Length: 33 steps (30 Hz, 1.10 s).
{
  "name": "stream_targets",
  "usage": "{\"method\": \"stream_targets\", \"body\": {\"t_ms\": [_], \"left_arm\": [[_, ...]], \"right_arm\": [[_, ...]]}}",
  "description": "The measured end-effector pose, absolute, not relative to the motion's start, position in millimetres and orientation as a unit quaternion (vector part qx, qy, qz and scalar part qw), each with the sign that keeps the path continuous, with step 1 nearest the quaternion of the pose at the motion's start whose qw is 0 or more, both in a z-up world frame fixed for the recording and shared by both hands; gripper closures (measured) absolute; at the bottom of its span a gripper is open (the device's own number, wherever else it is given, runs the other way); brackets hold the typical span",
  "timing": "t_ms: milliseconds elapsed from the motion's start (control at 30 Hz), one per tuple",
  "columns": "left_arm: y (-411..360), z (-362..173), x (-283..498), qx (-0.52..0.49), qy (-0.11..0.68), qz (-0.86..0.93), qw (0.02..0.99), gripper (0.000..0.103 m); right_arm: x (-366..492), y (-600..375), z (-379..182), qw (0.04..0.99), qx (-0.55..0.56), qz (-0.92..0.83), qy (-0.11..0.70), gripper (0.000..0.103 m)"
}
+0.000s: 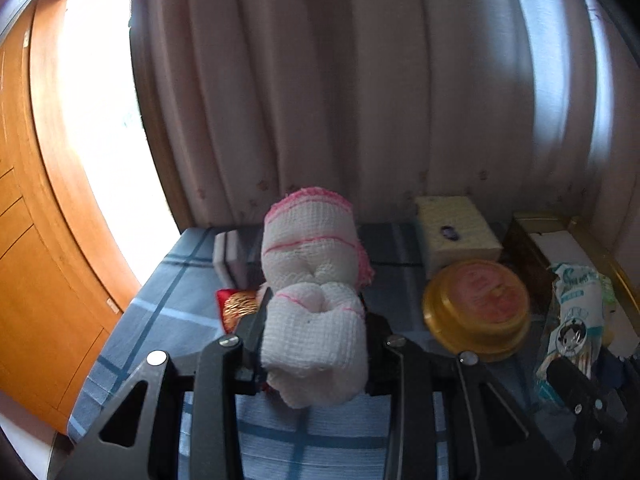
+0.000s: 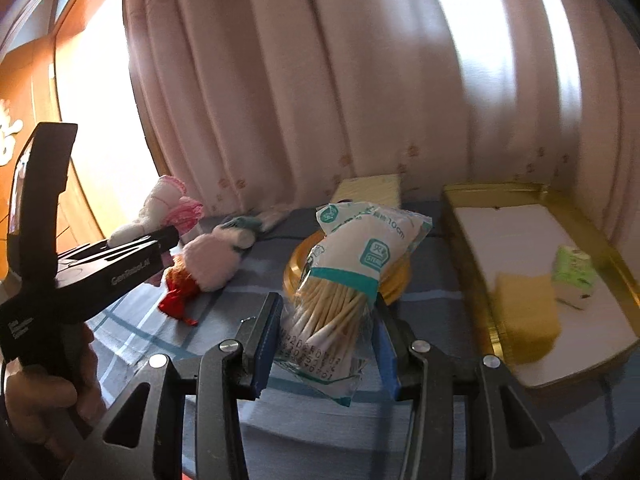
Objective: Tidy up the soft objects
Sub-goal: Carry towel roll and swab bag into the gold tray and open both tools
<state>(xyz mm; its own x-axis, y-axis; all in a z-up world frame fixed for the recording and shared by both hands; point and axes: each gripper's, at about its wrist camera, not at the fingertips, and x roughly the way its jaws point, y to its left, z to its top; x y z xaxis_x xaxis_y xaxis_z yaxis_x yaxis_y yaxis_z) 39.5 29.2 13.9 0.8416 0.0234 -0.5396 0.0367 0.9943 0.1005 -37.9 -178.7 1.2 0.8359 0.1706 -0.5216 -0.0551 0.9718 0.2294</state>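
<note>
My left gripper (image 1: 314, 320) is shut on a rolled white cloth with pink edging (image 1: 314, 280) and holds it above the blue plaid table. It also shows in the right wrist view (image 2: 160, 208), at the left gripper's tip. My right gripper (image 2: 328, 312) is shut on a plastic bag of cotton swabs (image 2: 344, 276) and holds it above the table, in front of a gold round tin (image 2: 396, 276). The bag also shows at the right in the left wrist view (image 1: 576, 312).
A gold tray (image 2: 472, 264) at the right holds a yellow sponge (image 2: 524, 312) and a green tissue pack (image 2: 574, 276). A pink plush (image 2: 212, 256) and a red pouch (image 2: 176, 300) lie at left. A yellow sponge block (image 1: 456, 232), the tin (image 1: 476, 308) and curtains stand behind.
</note>
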Motion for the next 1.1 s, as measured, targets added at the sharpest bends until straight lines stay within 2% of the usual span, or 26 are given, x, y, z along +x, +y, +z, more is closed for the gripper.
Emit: {"method": "stream_targets", "body": {"t_ms": [1100], "left_arm": [[-132.6,25.0,26.4,0.098,0.274,-0.127,0.948,0.07]], "right_arm": [[-63.9,-340.2,22.8,0.959,0.117,-0.083,0.244,0.057]]}}
